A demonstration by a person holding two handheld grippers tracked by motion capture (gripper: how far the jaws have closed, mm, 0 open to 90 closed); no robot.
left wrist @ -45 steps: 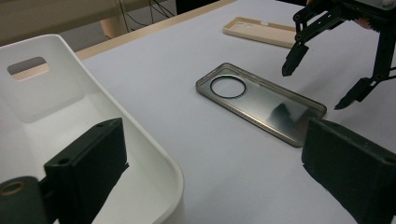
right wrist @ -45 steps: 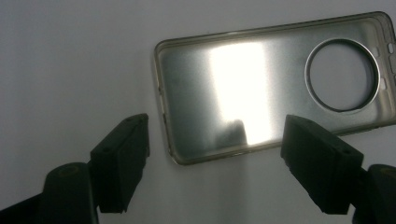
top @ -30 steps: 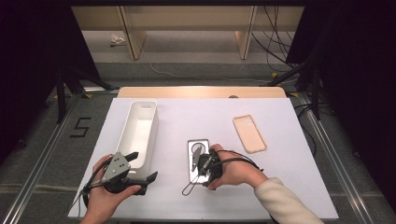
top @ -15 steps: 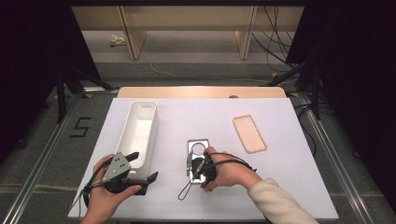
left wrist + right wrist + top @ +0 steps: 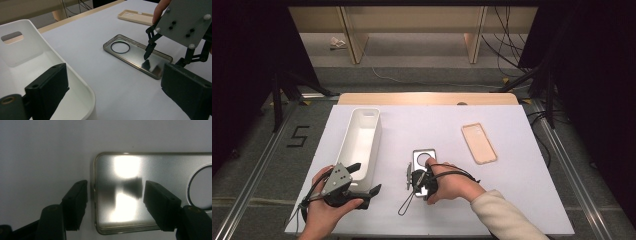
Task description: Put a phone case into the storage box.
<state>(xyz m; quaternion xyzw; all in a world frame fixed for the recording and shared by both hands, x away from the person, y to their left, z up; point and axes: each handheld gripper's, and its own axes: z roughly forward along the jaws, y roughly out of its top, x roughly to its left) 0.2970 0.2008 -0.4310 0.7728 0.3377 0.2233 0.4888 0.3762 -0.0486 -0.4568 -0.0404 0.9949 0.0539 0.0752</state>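
Approach step: right tool point(image 5: 115, 195), jaws parted and empty, straddles the short edge of the clear case point(image 5: 150, 192) lying mid-desk point(image 5: 522, 200). Next: lower and close. Left tool point(image 5: 112, 100) open at the bin point(image 5: 30, 57).

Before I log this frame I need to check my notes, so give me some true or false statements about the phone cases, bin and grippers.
1. The right gripper straddles the short edge of the grey phone case, jaws open. True.
2. The beige phone case lies inside the white bin. False: it lies on the table, right of the grey case.
3. The left gripper is open beside the bin. True.
4. The grey case is lifted off the table. False: it lies flat.
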